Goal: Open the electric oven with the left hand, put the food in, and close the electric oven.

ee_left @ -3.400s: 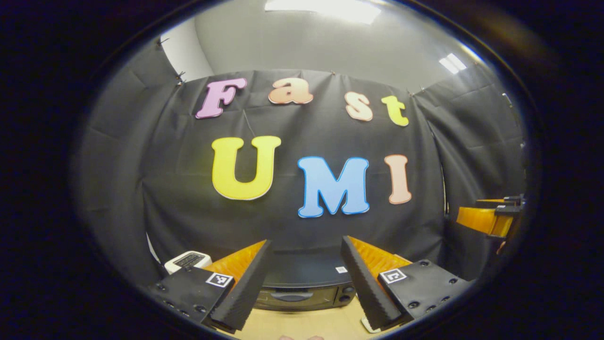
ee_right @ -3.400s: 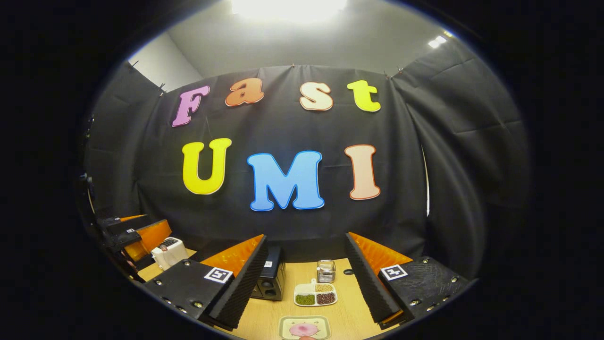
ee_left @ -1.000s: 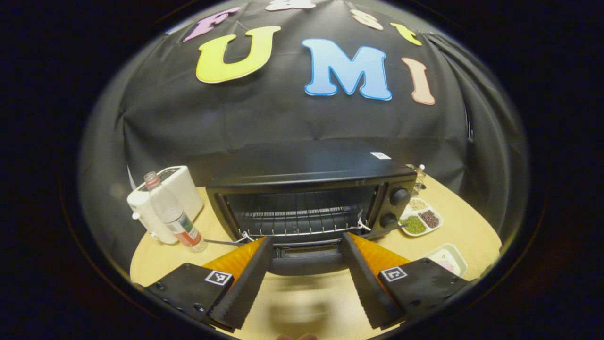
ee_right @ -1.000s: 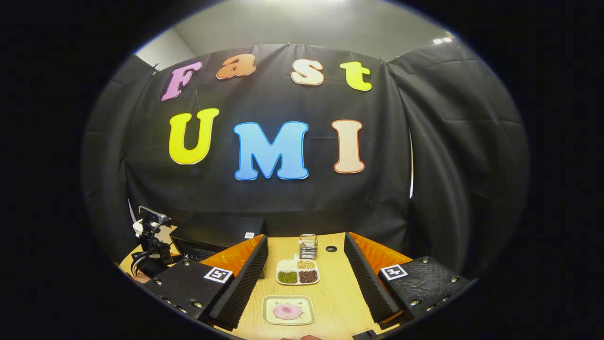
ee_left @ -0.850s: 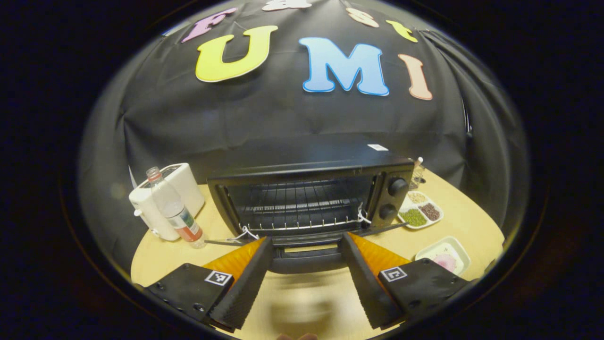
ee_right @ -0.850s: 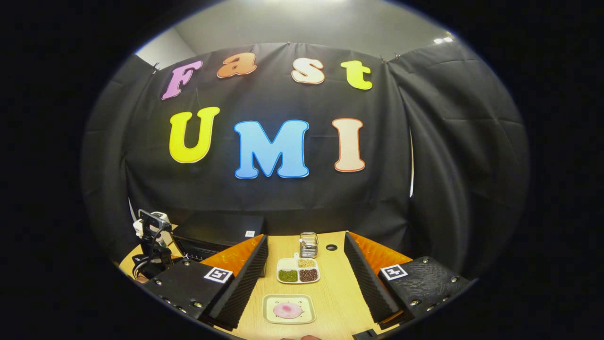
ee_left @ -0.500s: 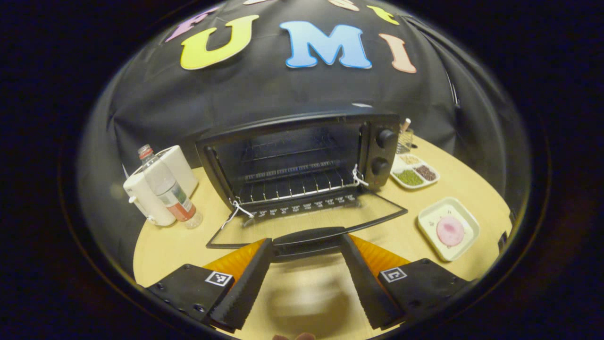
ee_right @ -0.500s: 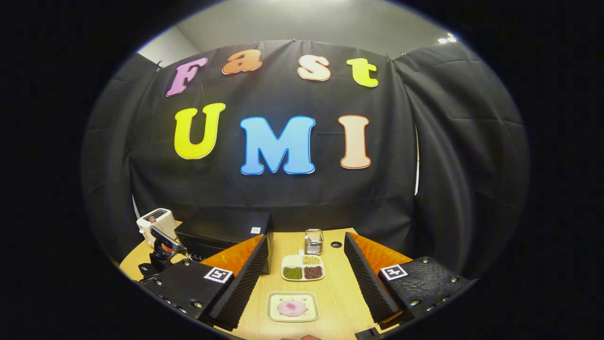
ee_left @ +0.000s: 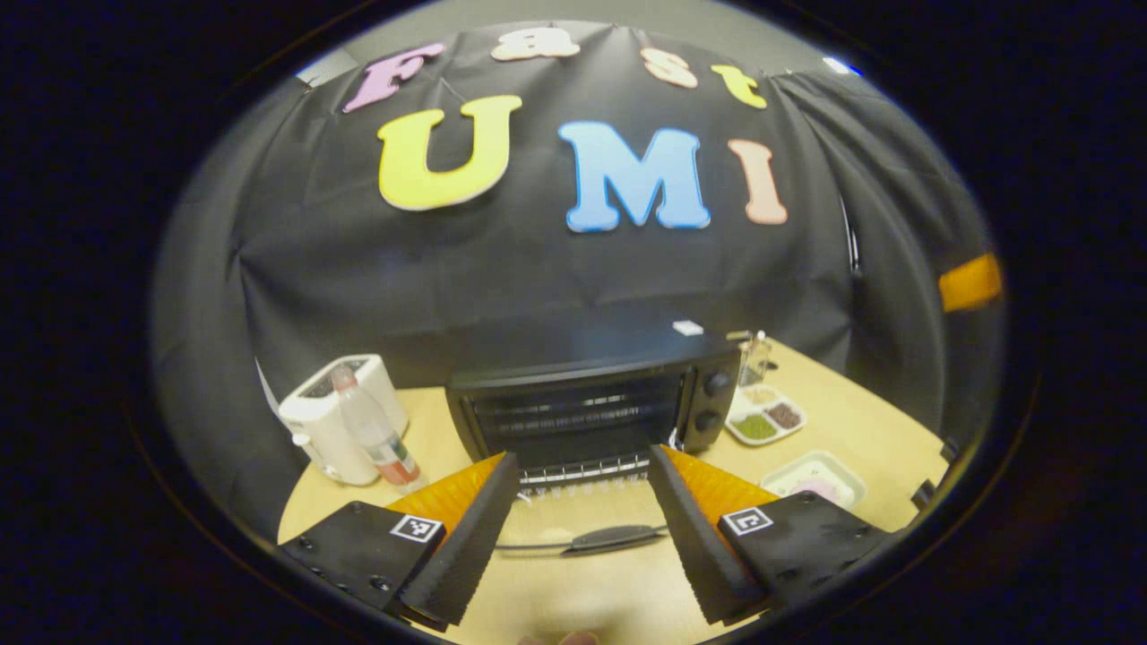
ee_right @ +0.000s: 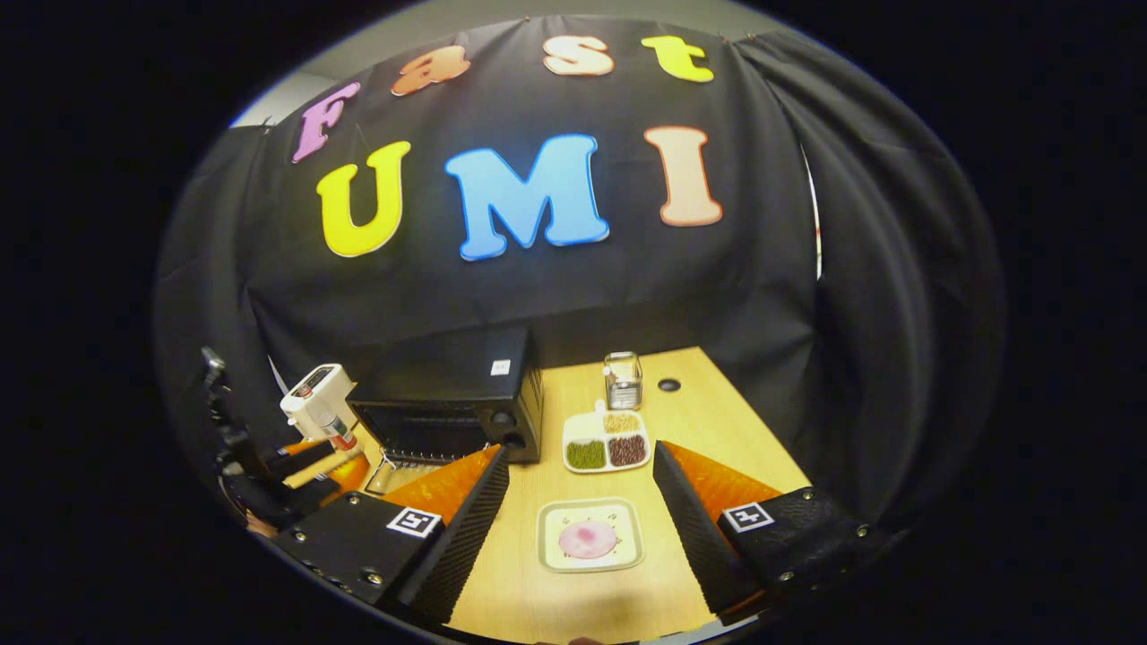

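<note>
With oven (ee_left: 591, 403) door (ee_left: 618, 537) down, both grippers gape wide, nothing held.

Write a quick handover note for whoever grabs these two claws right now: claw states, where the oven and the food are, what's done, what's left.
Left claw: open, holding nothing, in front of the oven door handle.
Right claw: open, holding nothing, over the plate with the pink food.
Electric oven: on the table, door folded down flat, wire rack bare.
Done: oven opened.
Left: pick up the food, put it on the rack, close the door.
</note>
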A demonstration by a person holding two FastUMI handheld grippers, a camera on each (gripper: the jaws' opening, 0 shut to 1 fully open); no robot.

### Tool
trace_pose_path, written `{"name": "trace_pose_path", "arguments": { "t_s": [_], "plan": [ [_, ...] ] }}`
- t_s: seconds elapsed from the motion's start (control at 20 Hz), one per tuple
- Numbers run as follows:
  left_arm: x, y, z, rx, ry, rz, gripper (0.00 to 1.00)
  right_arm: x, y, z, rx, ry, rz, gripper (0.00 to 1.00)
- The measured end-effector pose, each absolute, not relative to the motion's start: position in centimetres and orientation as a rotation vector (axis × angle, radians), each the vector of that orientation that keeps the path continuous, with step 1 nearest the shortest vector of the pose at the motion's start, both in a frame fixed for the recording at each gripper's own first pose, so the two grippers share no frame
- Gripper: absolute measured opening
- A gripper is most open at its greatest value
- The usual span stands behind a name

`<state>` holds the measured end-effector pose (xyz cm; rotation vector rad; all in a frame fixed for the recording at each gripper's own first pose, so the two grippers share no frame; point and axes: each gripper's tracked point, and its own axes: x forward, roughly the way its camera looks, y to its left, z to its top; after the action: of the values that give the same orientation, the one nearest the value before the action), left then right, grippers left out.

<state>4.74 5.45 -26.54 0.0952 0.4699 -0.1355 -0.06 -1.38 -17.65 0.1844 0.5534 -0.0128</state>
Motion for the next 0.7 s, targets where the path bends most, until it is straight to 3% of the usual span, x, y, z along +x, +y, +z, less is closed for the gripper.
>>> {"name": "trace_pose_path", "arguments": {
  "t_s": [0.4, 0.45, 0.55, 0.7],
  "plan": [
    [2.5, 7.1, -11.0, -0.071, 0.218, -0.172, 1.00, -0.1, -3.7, -30.3, 0.301, 0.990, 0.043, 0.99],
    [2.5, 7.9, -10.1, -0.084, 0.198, -0.155, 0.91, 0.2, -4.2, -31.7, 0.299, 1.023, 0.041, 0.99],
    [2.1, 9.1, -9.3, -0.117, 0.183, -0.113, 1.00, 0.5, -5.0, -34.5, 0.266, 1.086, 0.035, 0.99],
    [1.6, 10.9, -9.5, -0.117, 0.194, -0.037, 1.00, 1.8, -6.2, -38.4, 0.179, 1.169, 0.041, 0.96]
  ]
}}
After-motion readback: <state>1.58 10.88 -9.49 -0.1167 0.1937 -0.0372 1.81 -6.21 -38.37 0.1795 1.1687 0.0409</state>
